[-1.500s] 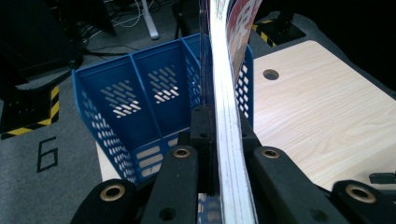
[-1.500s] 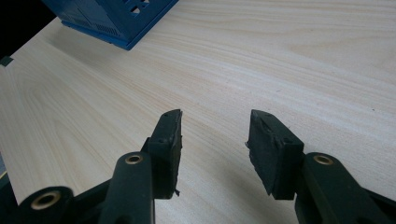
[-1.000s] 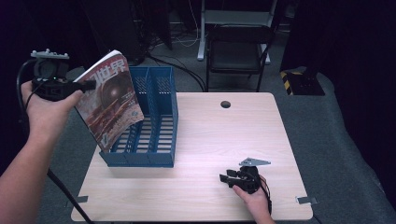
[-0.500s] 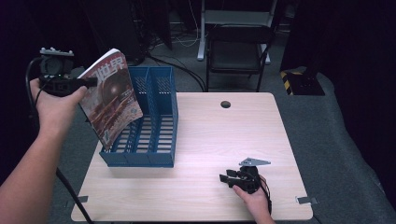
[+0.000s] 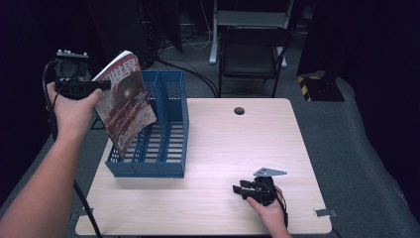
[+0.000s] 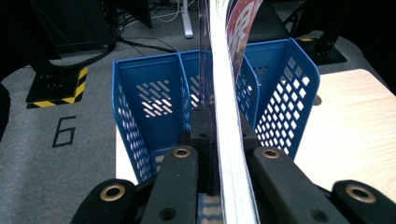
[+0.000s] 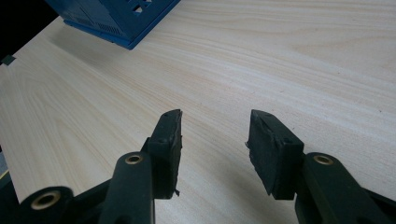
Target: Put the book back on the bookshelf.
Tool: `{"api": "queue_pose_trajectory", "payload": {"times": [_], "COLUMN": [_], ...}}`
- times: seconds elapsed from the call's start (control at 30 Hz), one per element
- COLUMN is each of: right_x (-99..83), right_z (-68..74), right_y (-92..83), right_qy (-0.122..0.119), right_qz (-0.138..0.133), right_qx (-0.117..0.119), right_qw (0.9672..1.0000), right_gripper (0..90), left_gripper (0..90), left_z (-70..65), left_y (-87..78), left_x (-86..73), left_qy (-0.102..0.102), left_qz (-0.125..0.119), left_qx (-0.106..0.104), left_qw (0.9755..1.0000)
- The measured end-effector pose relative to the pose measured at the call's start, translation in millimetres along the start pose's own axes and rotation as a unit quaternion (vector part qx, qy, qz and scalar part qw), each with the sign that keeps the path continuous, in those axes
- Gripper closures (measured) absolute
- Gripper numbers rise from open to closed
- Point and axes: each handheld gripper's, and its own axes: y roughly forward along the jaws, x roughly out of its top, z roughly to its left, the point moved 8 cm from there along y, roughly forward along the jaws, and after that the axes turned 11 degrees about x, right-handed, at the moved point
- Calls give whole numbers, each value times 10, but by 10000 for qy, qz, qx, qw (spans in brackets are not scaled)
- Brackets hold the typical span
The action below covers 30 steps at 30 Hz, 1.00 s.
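A magazine (image 5: 126, 106) with a red cover hangs tilted over the left end of a blue slotted file rack (image 5: 171, 124), its lower corner dipping in front of the rack's left compartment. My left gripper (image 5: 101, 85) is shut on the magazine's upper left edge. In the left gripper view the magazine (image 6: 229, 84) runs edge-on between the jaws, with the rack (image 6: 149, 98) below. My right gripper (image 5: 241, 190) rests on the table (image 5: 237, 144) near the front edge. It (image 7: 215, 135) is open with nothing between its jaws.
A black chair (image 5: 252, 54) stands behind the table. A cable hole (image 5: 239, 110) sits near the table's far edge. A yellow-and-black block (image 5: 317, 82) lies on the floor at the back right. The rack's corner (image 7: 121, 18) lies far ahead of the right gripper.
My left hand has carried the magazine to the right, closer over the rack, and slightly lower. The right gripper has stayed where it was.
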Motion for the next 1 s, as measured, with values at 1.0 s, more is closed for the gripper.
{"api": "queue_pose_trajectory", "payload": {"times": [1.0], "right_x": [10], "right_z": [-4], "right_y": [-13], "right_qy": [-68], "right_qz": [-21], "right_qx": [24], "right_qw": [10000], "right_gripper": [543], "left_gripper": [840], "left_z": [-308], "left_y": [430], "left_x": [-182], "left_qy": [25], "left_qz": [152], "left_qx": [25], "left_qw": [9999]}}
